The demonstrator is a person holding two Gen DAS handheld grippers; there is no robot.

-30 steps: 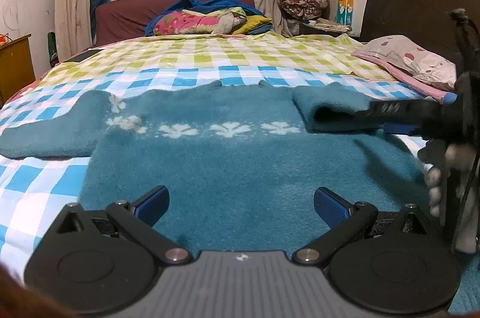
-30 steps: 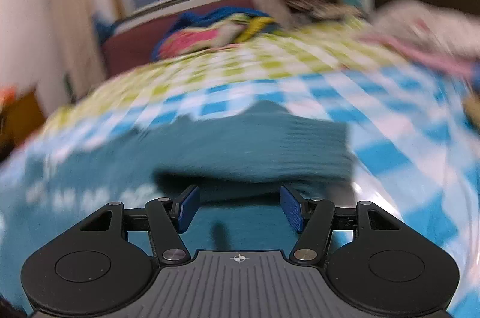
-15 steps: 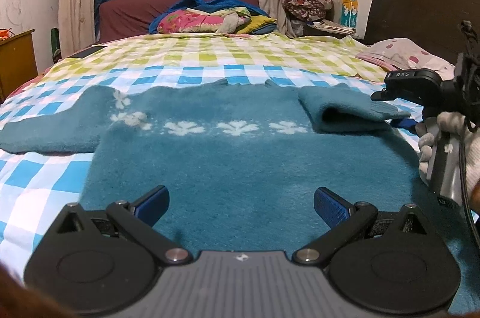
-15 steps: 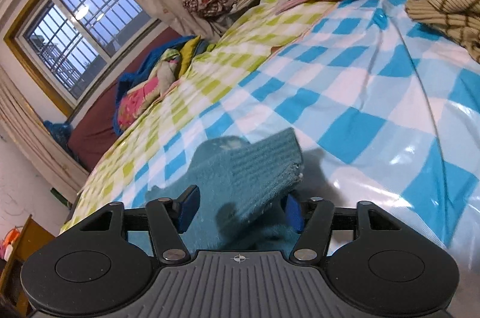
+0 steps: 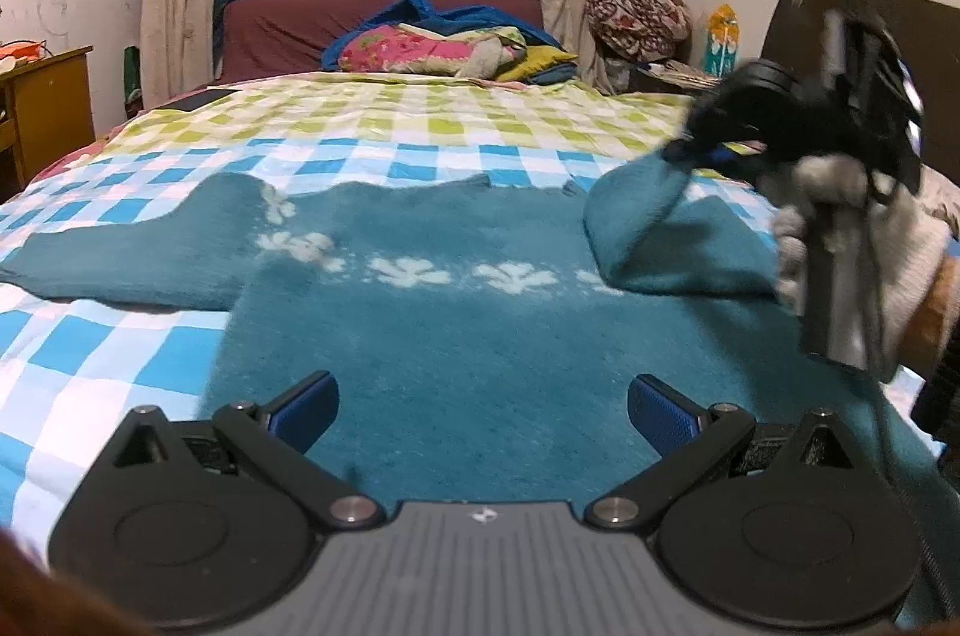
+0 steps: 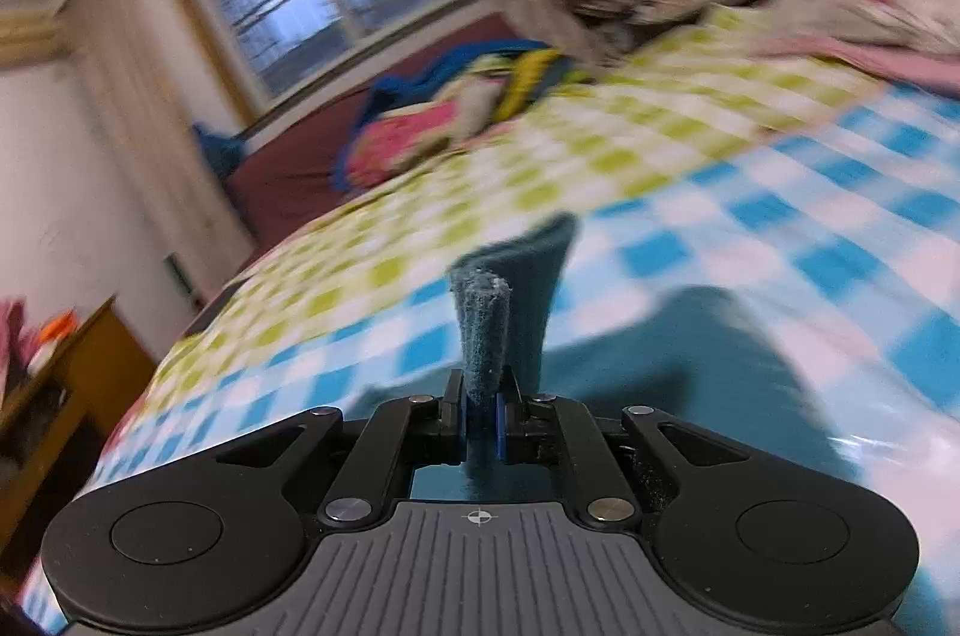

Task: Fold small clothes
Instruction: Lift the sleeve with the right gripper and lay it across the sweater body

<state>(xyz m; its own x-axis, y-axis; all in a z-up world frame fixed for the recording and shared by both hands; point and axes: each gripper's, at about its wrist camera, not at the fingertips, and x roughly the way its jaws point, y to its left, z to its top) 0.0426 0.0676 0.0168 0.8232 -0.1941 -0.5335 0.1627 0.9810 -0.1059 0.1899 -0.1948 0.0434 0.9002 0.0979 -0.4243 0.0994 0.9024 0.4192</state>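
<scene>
Half a second ago the right gripper (image 6: pixel 481 423) had its jaws apart around the sleeve cuff; now they are clenched on the sleeve (image 5: pixel 636 216), and its end has come up off the sweater (image 5: pixel 480 324).

The bed (image 5: pixel 420 120), covered in a blue and green checked sheet, fills the room from near to far. The teal sweater lies spread flat on its near part, white flowers across the chest, the other sleeve stretched out to the left. The right-hand sleeve is doubled inward over the body, its cuff pinched and lifted. The left gripper (image 5: pixel 480 405) hovers released above the near hem, holding nothing.

To fold well, I judge the right hand should carry the cuff low across the chest and lay it flat, while the left presses the hem to stop the body sliding.
</scene>
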